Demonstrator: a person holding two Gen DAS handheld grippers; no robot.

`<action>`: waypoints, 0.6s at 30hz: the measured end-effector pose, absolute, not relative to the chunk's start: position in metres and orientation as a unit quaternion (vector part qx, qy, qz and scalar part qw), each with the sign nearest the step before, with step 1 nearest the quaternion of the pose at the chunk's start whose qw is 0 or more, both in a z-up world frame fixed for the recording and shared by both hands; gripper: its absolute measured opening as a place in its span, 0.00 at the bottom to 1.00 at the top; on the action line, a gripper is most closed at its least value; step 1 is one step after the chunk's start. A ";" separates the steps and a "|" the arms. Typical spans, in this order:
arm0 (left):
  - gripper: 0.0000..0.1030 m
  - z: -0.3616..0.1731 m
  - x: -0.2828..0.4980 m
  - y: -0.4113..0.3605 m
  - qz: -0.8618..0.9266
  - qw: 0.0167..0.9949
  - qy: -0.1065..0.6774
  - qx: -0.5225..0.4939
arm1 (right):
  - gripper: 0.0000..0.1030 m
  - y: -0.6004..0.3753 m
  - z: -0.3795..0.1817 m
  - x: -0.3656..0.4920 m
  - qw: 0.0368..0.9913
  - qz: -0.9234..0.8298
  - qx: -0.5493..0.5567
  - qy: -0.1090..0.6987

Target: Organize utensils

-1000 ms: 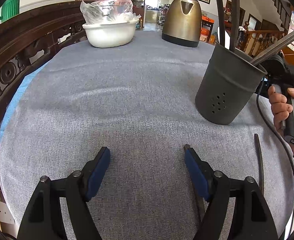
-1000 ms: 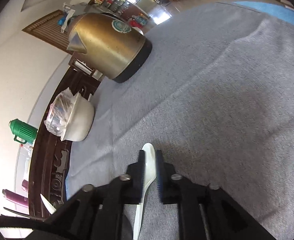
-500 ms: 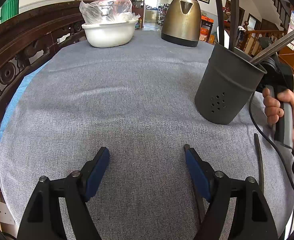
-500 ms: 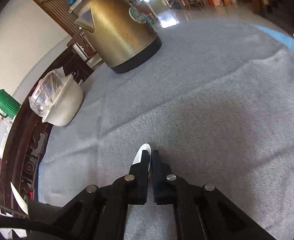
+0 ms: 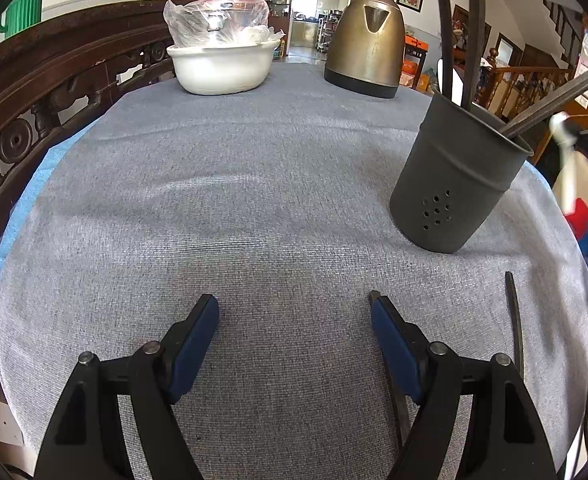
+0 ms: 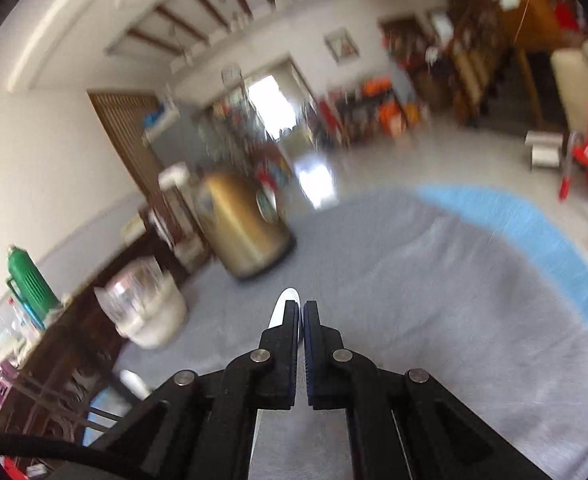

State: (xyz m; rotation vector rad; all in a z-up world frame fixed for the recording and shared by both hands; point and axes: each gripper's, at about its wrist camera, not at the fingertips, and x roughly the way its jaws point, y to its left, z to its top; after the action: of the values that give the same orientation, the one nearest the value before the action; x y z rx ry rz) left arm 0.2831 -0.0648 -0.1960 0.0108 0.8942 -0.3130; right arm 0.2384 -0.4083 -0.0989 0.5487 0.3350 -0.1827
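Note:
A dark grey utensil holder with drain holes stands on the grey tablecloth at the right; dark chopsticks and long handles stick out of it. A single dark chopstick lies on the cloth near the right edge. My left gripper is open and empty, low over the near part of the cloth. My right gripper is shut on a white spoon, whose tip shows past the fingertips. In the left wrist view the spoon shows blurred, beyond the holder's right side.
A white bowl with a plastic-wrapped dish and a brass kettle stand at the table's far end. A carved wooden rail runs along the left. The kettle and bowl show blurred in the right wrist view.
My right gripper has tilted up and swung with the spoon, so its view now shows the room instead of the cloth. The right hand has left the left wrist view. My left gripper stays put.

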 end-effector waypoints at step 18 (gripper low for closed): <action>0.77 -0.196 0.290 -0.056 -0.157 0.889 0.429 -0.016 | 0.03 -0.239 -0.028 0.260 0.992 -0.119 0.029 0.016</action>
State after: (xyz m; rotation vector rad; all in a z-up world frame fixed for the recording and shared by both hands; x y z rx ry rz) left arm 0.2899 -0.0564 -0.1957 -0.0342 0.8917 -0.3271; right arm 0.2603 -0.2394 -0.0278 0.0583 0.0317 -0.2387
